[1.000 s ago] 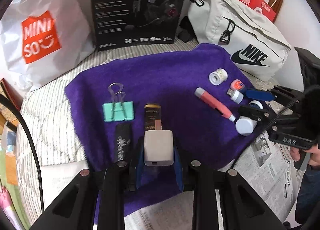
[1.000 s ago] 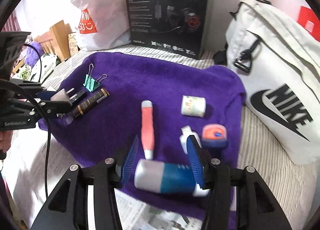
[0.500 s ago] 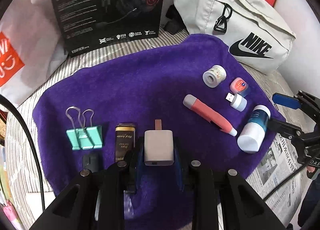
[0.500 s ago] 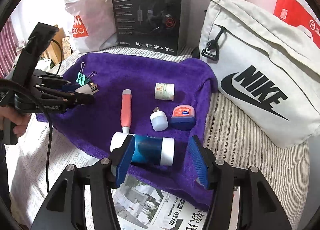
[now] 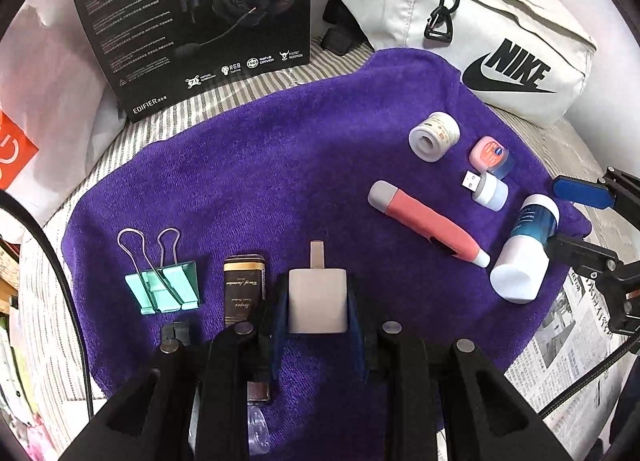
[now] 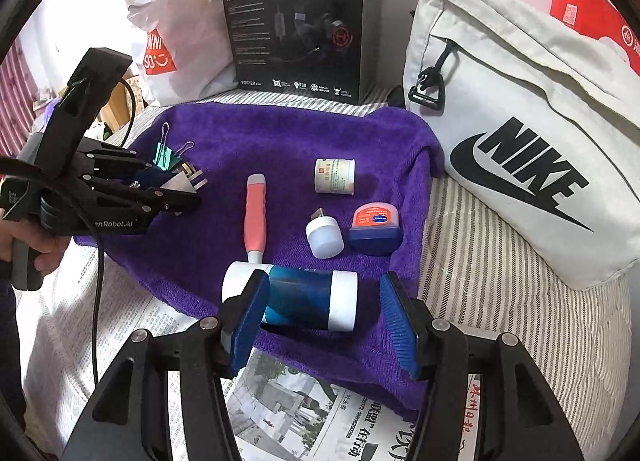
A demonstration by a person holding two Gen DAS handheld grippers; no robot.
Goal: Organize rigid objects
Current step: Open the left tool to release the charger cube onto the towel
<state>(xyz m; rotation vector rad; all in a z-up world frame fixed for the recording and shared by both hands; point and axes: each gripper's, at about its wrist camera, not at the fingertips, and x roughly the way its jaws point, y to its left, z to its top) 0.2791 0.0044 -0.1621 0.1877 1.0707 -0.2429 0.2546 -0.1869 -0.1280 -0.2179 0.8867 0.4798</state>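
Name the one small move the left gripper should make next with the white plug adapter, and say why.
Probably lower it and open. The left gripper is shut on the white square plug adapter, just above the purple towel, in line beside the black-and-gold tube and teal binder clip. The right gripper is open around the blue-and-white bottle.

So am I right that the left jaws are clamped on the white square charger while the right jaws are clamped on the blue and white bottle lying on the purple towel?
Not quite. In the right wrist view the right gripper is open: the blue and white bottle lies free on the purple towel, its white end clear of the right pad. The left gripper does clamp the white square charger.
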